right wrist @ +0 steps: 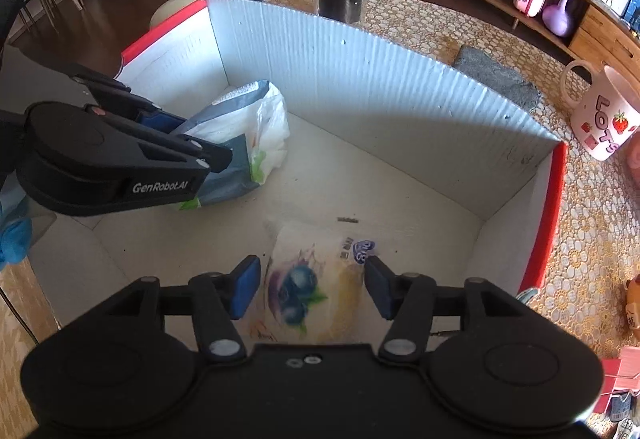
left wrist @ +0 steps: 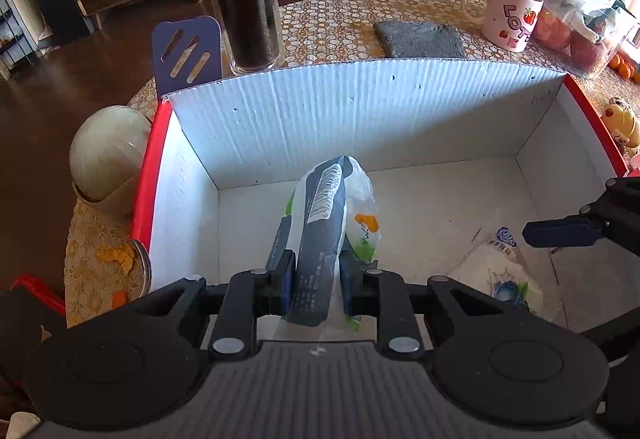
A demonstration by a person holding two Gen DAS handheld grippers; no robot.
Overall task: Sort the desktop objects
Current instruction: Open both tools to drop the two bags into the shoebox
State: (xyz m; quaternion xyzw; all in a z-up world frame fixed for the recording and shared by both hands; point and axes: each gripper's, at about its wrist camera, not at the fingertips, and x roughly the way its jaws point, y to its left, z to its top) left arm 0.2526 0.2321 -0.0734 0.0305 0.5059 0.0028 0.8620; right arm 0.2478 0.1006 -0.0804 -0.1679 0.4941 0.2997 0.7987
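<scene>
Left wrist: left tongs (left wrist: 317, 281) clamp tissue pack (left wrist: 332, 207) pointing forward.

A grey-and-white tissue pack (left wrist: 320, 223) with a barcode strip and green-orange print stands on end, low in the centre of the left wrist view, inside the white cardboard box with red edges (left wrist: 360, 107). A clear snack packet printed with blueberries (right wrist: 312, 279) lies flat on the box floor, lower centre of the right wrist view.
</scene>
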